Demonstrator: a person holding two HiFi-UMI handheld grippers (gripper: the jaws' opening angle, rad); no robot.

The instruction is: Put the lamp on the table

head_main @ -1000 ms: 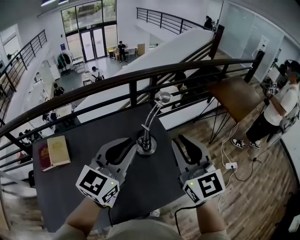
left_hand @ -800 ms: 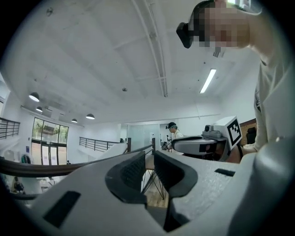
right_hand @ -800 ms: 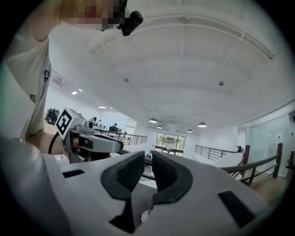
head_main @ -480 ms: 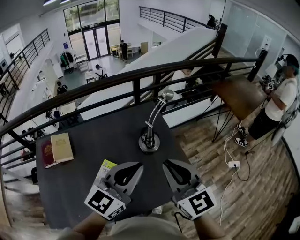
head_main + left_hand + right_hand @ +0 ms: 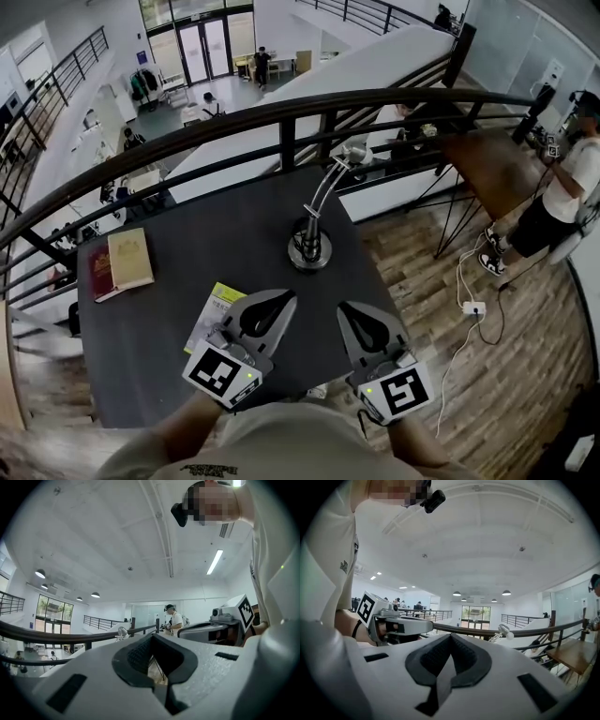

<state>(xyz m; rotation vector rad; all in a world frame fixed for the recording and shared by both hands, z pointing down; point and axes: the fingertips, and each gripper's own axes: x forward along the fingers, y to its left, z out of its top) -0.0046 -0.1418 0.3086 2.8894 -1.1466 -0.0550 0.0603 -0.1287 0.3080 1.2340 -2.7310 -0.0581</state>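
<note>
On the table [image 5: 225, 239], lamp [image 5: 308, 249] upright.

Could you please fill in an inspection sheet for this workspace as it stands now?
Surface: dark table, set against the railing.
Job's things: lamp stands upright on the table near its far edge, free of both tongs.
Clutter: tan book lying on a red one at the far left; green booklet partly hidden by the left tongs.
Grippers: left tongs and right tongs shut, nothing between them.
Cables: white cable and plug block on the wooden floor, right.
Surroundings: black railing, wooden side table, person standing at right.
</note>
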